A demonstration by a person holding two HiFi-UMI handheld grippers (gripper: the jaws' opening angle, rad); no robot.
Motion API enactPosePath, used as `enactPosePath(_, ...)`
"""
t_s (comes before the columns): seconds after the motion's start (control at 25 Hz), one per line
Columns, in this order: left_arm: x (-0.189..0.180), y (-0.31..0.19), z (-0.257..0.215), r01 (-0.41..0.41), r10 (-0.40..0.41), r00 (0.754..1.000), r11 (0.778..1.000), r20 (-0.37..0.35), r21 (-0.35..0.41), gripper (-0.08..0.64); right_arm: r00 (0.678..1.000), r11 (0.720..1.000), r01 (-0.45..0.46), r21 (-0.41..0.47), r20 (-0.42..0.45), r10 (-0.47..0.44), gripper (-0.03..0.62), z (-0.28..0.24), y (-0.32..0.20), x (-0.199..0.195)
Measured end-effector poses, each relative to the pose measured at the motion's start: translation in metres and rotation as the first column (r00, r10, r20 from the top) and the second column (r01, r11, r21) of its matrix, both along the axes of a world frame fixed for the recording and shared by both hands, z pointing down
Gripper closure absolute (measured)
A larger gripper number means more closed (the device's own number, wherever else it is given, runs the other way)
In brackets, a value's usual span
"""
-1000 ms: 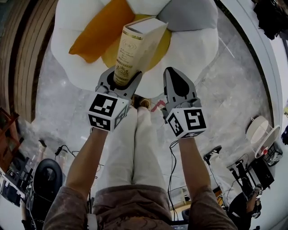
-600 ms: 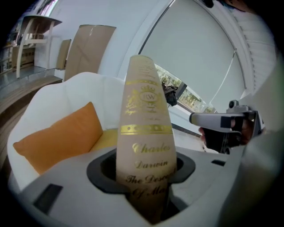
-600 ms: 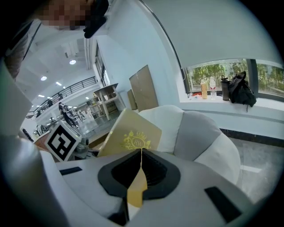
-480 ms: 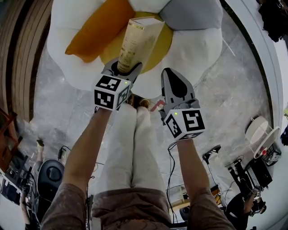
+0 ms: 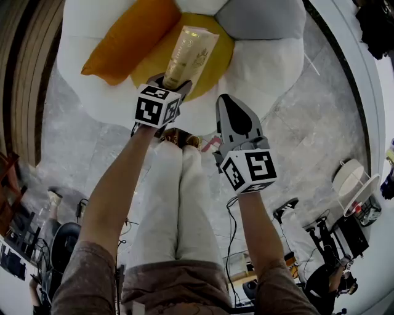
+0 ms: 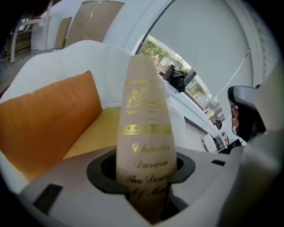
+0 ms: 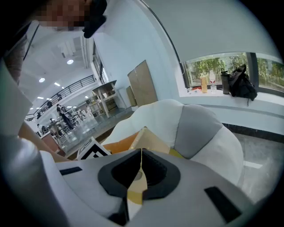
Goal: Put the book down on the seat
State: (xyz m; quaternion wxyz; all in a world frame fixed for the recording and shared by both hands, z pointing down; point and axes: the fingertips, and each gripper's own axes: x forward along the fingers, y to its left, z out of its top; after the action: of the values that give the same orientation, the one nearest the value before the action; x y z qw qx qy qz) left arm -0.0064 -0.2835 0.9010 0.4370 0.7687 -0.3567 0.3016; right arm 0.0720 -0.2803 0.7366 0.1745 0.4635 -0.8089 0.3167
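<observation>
A cream book with gold lettering stands spine-up in my left gripper, which is shut on its lower end. The book leans forward over the yellow centre of a white flower-shaped seat. The left gripper view shows the spine wedged between the jaws of that gripper, with the yellow seat pad behind it. Whether the book touches the seat I cannot tell. My right gripper hangs beside it, to the right, shut with nothing in it.
An orange cushion lies on the seat's left and a grey cushion at its back right. The person's legs and shoes stand just before the seat. Cables and gear lie on the grey floor behind.
My left gripper has sunk towards the seat with the book, which now leans further forward over the yellow centre. The right gripper has hardly moved.
</observation>
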Motion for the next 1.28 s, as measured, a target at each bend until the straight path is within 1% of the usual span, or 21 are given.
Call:
enactPosePath(0.12, 0.001, 0.0, 0.014, -0.006, 0.006, 1.0, 0.999, -0.001, -0.037, 0.35, 1.0, 1.0, 0.004, -0.007, 0.002, -0.004, 0.571, 0.002, 0.001, -0.001)
enactPosePath(0.28, -0.001, -0.004, 0.028, 0.015, -0.015, 1.0, 0.997, 0.005, -0.072, 0.35, 1.0, 1.0, 0.004, -0.016, 0.005, -0.004, 0.571, 0.005, 0.0, 0.001)
enactPosePath(0.48, -0.009, 0.001, 0.041, 0.002, 0.002, 0.999, 0.995, 0.045, -0.096, 0.348, 1.0, 1.0, 0.008, -0.025, 0.009, -0.008, 0.571, 0.009, 0.0, -0.001)
enactPosePath(0.6, -0.014, 0.001, 0.046, 0.023, -0.018, 0.999, 0.994, 0.05, -0.102, 0.348, 1.0, 1.0, 0.011, -0.028, 0.013, -0.01, 0.571, 0.011, 0.0, -0.003)
enactPosePath(0.68, -0.017, -0.001, 0.048, 0.033, -0.026, 0.998, 0.994, 0.063, -0.104, 0.347, 1.0, 1.0, 0.013, -0.027, 0.014, -0.013, 0.571, 0.011, -0.001, -0.004)
enactPosePath(0.84, -0.024, -0.007, 0.05, 0.018, -0.006, 0.993, 0.995, 0.119, -0.101, 0.337, 1.0, 0.999, 0.015, -0.031, 0.014, -0.014, 0.571, 0.011, -0.002, -0.004)
enactPosePath(1.04, -0.033, -0.008, 0.052, 0.021, -0.006, 0.987, 0.996, 0.158, -0.09, 0.31, 1.0, 0.999, 0.014, -0.034, 0.012, -0.014, 0.571, 0.013, 0.0, -0.002)
enactPosePath(1.16, -0.039, -0.01, 0.052, 0.033, -0.018, 0.98, 0.997, 0.199, -0.075, 0.285, 1.0, 0.999, 0.011, -0.037, 0.013, -0.01, 0.571, 0.015, 0.0, 0.0)
enactPosePath(1.28, -0.047, -0.012, 0.05, 0.034, -0.022, 0.967, 0.998, 0.253, -0.043, 0.254, 1.0, 0.999, 0.012, -0.039, 0.013, -0.012, 0.571, 0.013, 0.0, -0.001)
